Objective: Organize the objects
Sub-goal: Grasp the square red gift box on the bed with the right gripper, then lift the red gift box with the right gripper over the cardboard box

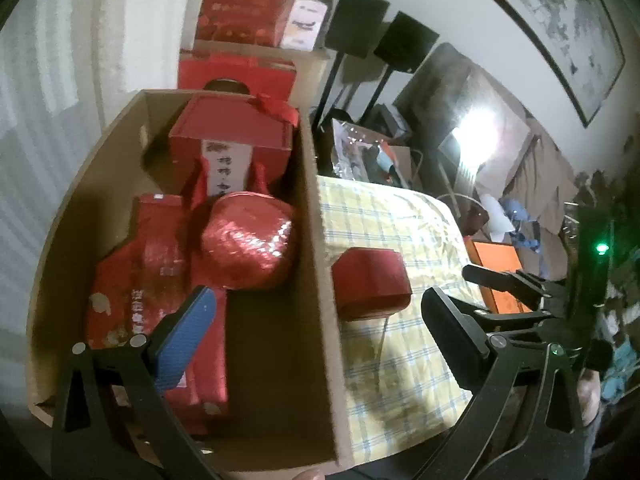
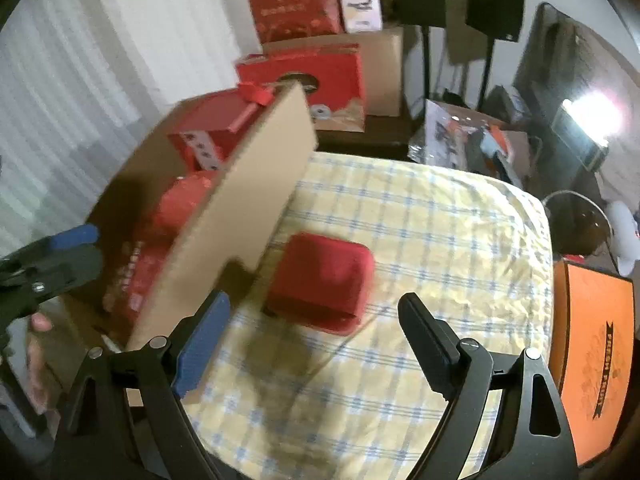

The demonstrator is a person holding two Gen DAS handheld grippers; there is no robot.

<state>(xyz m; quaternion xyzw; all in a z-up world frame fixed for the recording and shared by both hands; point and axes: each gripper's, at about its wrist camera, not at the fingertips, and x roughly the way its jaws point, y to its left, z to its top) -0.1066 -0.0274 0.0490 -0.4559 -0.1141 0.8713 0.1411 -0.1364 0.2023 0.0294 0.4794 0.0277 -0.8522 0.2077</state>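
Observation:
A small red box [image 1: 372,282] [image 2: 322,286] lies on the yellow checked tablecloth [image 2: 420,240], just right of an open cardboard box [image 1: 316,240] [image 2: 248,184]. The cardboard box holds several red things: a red foil-wrapped round package [image 1: 250,238], a flat red packet [image 1: 148,280] and a red gift box with a ribbon [image 1: 236,132]. My left gripper [image 1: 320,332] is open and empty, straddling the cardboard box's right wall. My right gripper [image 2: 316,340] is open and empty, just short of the small red box. It also shows in the left wrist view [image 1: 508,284].
An orange fruit box [image 2: 596,356] lies at the table's right edge. Red gift boxes [image 2: 298,0] and cardboard boxes are stacked behind the table. Two black speakers on stands [image 2: 494,4], a dark screen and clutter stand at the back right. A white curtain [image 2: 80,60] hangs at the left.

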